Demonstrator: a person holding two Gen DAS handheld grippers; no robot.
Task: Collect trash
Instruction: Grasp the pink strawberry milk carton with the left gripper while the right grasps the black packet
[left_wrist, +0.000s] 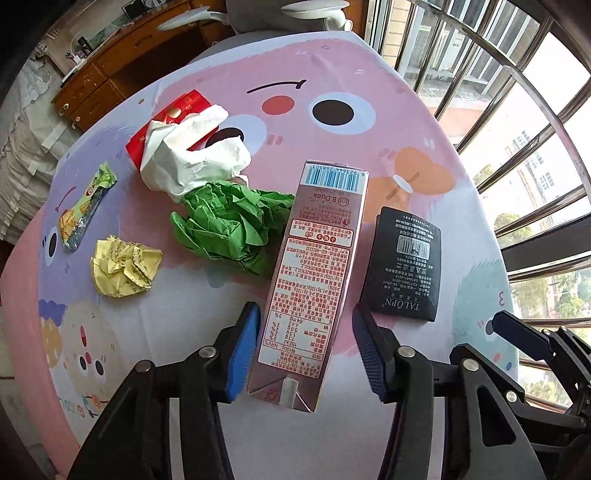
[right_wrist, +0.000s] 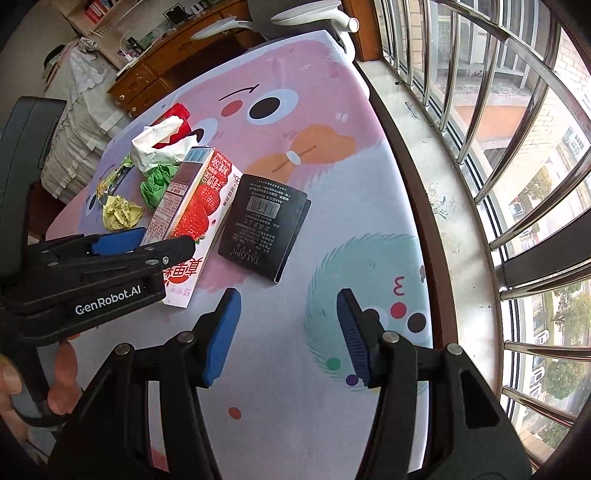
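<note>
Left gripper (left_wrist: 303, 354) is straddling the strawberry milk carton (left_wrist: 310, 280) on the table, jaws wide and not yet closing.

The carton is lying on its side on the cartoon-print tablecloth (left_wrist: 332, 92), between the crumpled green paper (left_wrist: 232, 229) and the black packet (left_wrist: 404, 266); its near end is sitting between the blue pads (left_wrist: 242, 354), which are standing apart from its walls. A good grip probably means closing evenly across the narrow faces and squeezing gently, since an empty carton would likely buckle or twist. The right gripper (right_wrist: 288, 339) is hovering wide open over bare cloth, holding nothing. A yellow paper wad (left_wrist: 125, 266), a snack wrapper (left_wrist: 86, 206) and white tissue (left_wrist: 195, 155) are waiting farther off.
</note>
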